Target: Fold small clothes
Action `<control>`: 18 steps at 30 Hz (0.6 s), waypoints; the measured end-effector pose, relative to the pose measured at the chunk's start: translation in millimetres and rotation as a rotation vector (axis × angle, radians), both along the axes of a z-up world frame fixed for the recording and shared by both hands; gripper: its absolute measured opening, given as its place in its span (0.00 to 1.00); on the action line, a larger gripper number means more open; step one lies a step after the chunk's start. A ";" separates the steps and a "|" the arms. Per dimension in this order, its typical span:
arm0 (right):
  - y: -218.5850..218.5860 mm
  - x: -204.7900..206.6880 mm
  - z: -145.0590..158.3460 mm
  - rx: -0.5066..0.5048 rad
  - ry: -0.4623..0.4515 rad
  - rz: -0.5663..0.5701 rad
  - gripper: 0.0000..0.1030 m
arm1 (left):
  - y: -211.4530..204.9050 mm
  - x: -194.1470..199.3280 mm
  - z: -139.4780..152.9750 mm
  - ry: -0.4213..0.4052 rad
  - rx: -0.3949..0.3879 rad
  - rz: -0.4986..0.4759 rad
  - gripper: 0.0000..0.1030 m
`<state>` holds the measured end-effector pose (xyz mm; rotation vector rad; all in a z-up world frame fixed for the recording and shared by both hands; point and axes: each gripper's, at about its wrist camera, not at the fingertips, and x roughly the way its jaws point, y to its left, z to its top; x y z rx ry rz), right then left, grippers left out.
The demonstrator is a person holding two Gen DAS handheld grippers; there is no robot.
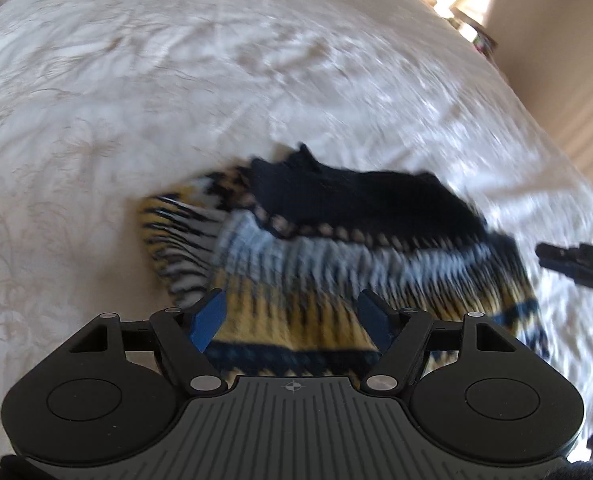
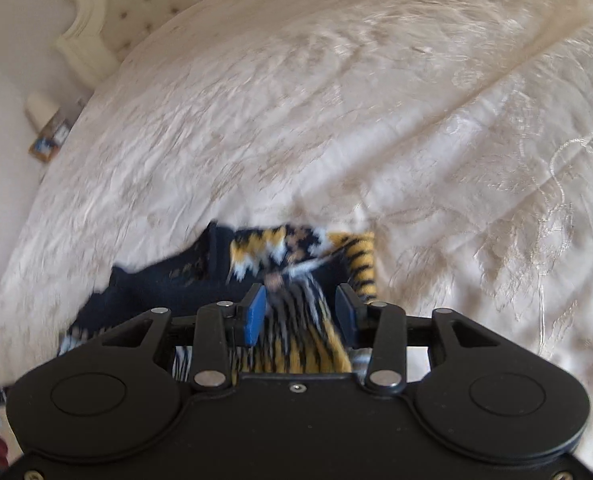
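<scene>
I see a knitted navy, yellow and white patterned sweater (image 1: 328, 256) crumpled on the cream embroidered bedspread (image 1: 136, 100). My left hand-held gripper (image 1: 292, 320) stands apart above it. The right hand-held gripper (image 2: 300, 312) also gapes, gripping nothing.

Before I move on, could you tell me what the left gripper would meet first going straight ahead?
Probably the knitted garment on the bedspread; the left gripper is open above it, though blur leaves depth unclear.
</scene>
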<state>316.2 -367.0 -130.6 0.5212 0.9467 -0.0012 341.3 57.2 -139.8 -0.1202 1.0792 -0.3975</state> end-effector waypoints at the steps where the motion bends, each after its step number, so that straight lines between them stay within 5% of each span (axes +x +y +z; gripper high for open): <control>1: 4.5 -1.8 0.2 -0.003 0.000 0.028 0.49 | -3.7 -0.8 -2.1 0.001 -0.001 -0.017 0.69; 11: 51.9 18.8 -12.3 -0.038 -0.002 0.240 0.49 | -7.0 -11.7 -52.4 0.102 0.055 -0.028 0.68; 18: 56.8 78.5 -48.9 -0.081 0.066 0.279 0.47 | -0.6 -17.6 -46.3 0.089 0.050 -0.028 0.69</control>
